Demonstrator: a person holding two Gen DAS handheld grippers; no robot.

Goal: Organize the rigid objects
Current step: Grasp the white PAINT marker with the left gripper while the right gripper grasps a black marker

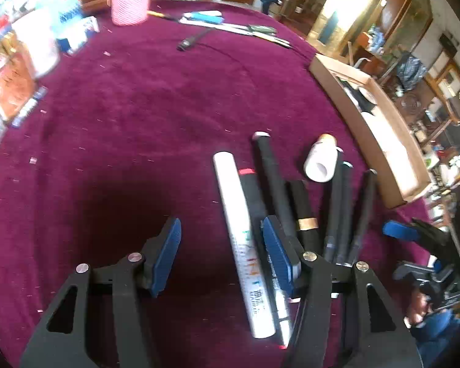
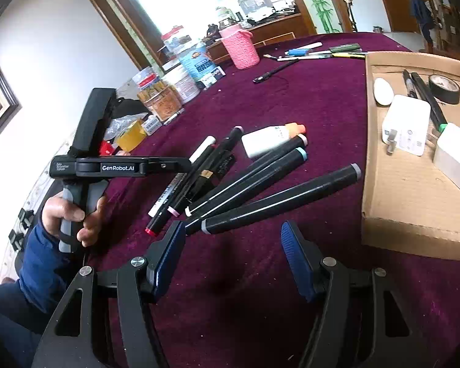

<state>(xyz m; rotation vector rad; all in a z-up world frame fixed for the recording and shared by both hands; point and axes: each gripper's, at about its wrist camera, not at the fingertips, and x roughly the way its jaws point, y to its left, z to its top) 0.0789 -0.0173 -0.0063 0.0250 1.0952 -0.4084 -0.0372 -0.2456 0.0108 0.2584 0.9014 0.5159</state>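
Left gripper (image 1: 222, 253) gapes half-open around a white marker (image 1: 245, 245), unpressed; right gripper (image 2: 233, 259) hangs open, empty. Only its view shows the box's (image 2: 414, 230) charger (image 2: 406, 124).

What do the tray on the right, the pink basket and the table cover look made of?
Tray: corrugated cardboard, matte brown, ribbed lines showing. Pink basket: looks like knitted or woven cord, ridged rows visible. Table cover: maroon fabric, probably velvety pile, soft sheen with lint specks.
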